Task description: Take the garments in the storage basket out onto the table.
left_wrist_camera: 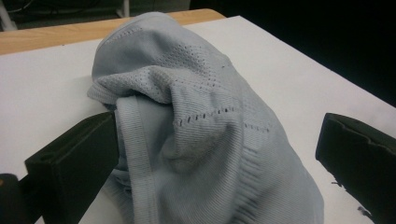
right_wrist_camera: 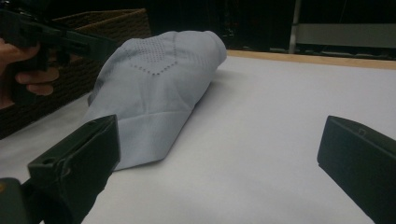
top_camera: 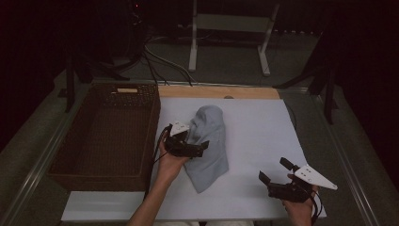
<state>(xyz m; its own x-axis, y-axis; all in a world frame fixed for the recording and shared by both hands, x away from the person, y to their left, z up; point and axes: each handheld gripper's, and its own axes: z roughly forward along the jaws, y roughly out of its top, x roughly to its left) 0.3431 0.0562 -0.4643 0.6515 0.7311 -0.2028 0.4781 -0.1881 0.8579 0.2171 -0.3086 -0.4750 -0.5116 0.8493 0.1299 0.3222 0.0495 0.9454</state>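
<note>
I count one garment [top_camera: 208,141], one basket [top_camera: 106,134] and two grippers in front of me. The garment is a pale grey-blue knit, bunched into a long mound near the middle of the counter [top_camera: 263,141], with ribbed bands and rows of small perforations across its top. My left gripper [top_camera: 197,149] sits at the garment's left side, its jaws spread wide with the cloth rising between them in the left gripper view, nothing pinched. My right gripper [top_camera: 275,170] hovers near the counter's front right corner, well apart from the garment, jaws also spread on bare surface. The counter has a smooth white top with a light wooden strip along its far edge. The basket is dark brown woven wicker, rectangular, just beside the counter's left edge. Beyond it the room is dark, with cables and white frame legs on the floor.
</note>
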